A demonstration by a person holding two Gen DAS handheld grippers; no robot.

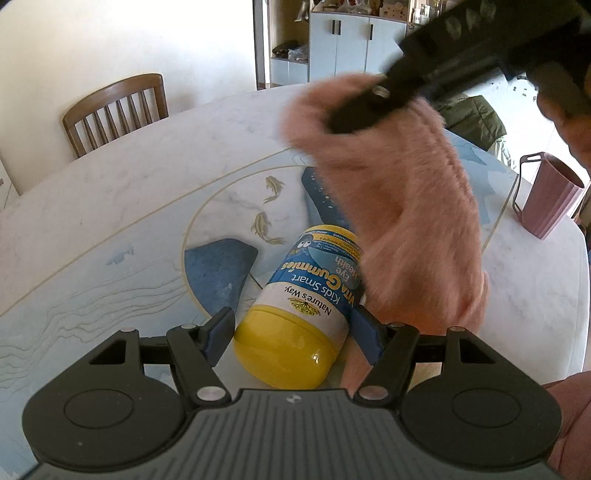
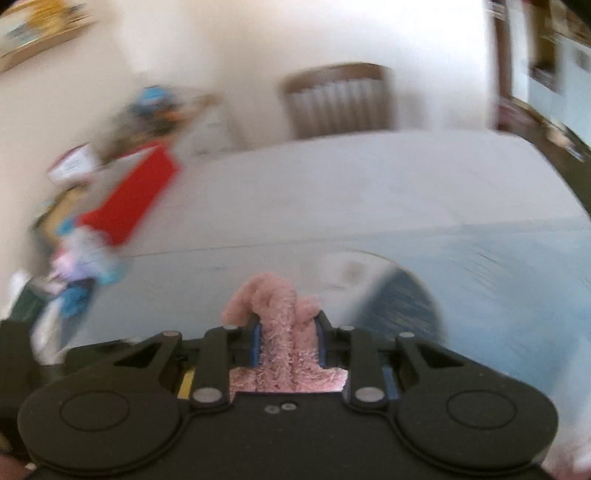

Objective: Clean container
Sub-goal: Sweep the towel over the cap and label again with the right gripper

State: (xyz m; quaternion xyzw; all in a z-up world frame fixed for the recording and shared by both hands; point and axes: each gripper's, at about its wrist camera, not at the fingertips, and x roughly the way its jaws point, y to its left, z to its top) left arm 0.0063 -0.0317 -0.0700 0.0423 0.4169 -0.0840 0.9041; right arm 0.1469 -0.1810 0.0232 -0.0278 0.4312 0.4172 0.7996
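A wooden chair [image 1: 114,110] stands against the cream wall [image 1: 110,37] behind the marble table [image 1: 92,206].

A home, by the look of it a dining room. A large round table [image 1: 110,206] with a pale marble-like top, printed with blue sea creatures and small fish, fills the middle. A wooden chair [image 1: 114,110] with a slatted back stands against a plain cream wall. Through a doorway beyond sits a light blue cabinet [image 1: 354,40] with dark handles and household odds and ends on top. A pink ribbed jug [image 1: 550,195] stands near the table's edge, and a green padded jacket [image 1: 476,118] lies beyond it. The right wrist view, blurred, shows a framed picture [image 2: 40,29] on the wall and a heap of colourful clutter [image 2: 110,177].
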